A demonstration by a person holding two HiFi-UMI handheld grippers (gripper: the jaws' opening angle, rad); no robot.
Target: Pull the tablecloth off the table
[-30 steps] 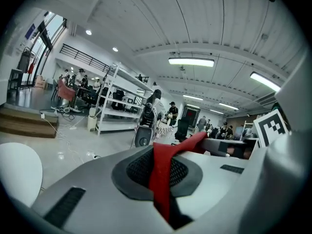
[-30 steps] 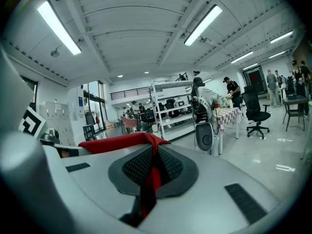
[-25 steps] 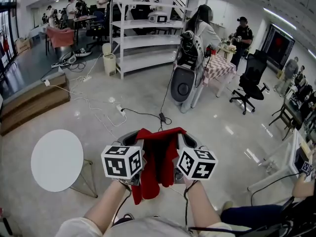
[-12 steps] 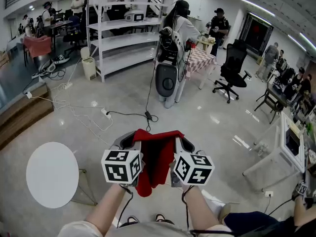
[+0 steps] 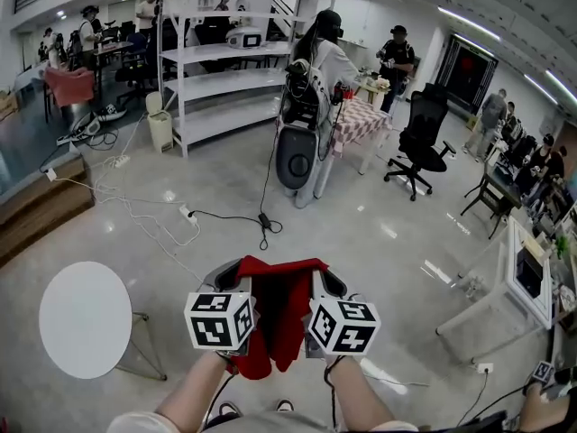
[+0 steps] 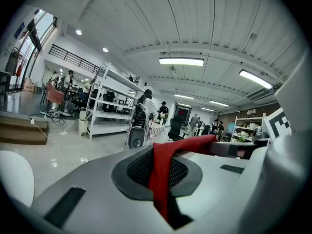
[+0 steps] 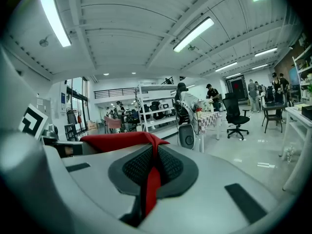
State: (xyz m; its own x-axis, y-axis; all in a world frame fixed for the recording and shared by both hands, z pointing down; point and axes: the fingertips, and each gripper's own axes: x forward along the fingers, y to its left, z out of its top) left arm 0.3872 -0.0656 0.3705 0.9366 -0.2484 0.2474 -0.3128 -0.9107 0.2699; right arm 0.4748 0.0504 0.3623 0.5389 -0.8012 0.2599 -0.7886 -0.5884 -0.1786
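Observation:
The red tablecloth (image 5: 281, 307) hangs bunched between my two grippers, held up in front of me over the floor. My left gripper (image 5: 231, 276) is shut on its left edge and my right gripper (image 5: 328, 281) on its right edge. In the left gripper view the red cloth (image 6: 185, 145) runs into the closed jaws of that gripper (image 6: 157, 179). The right gripper view shows the same: the cloth (image 7: 117, 140) is pinched in that gripper (image 7: 152, 172). The round white table (image 5: 86, 318) stands bare at my lower left, apart from the cloth.
Cables (image 5: 225, 216) trail over the shiny floor ahead. Farther off stand white shelving (image 5: 225, 70), a person beside a grey machine (image 5: 296, 156), a checked table (image 5: 356, 120) and a black office chair (image 5: 419, 142). A white desk (image 5: 518, 282) is at the right.
Both grippers keep their hold on the red cloth. The head view has swung a little, so the round table and the room have shifted leftward and down in view.

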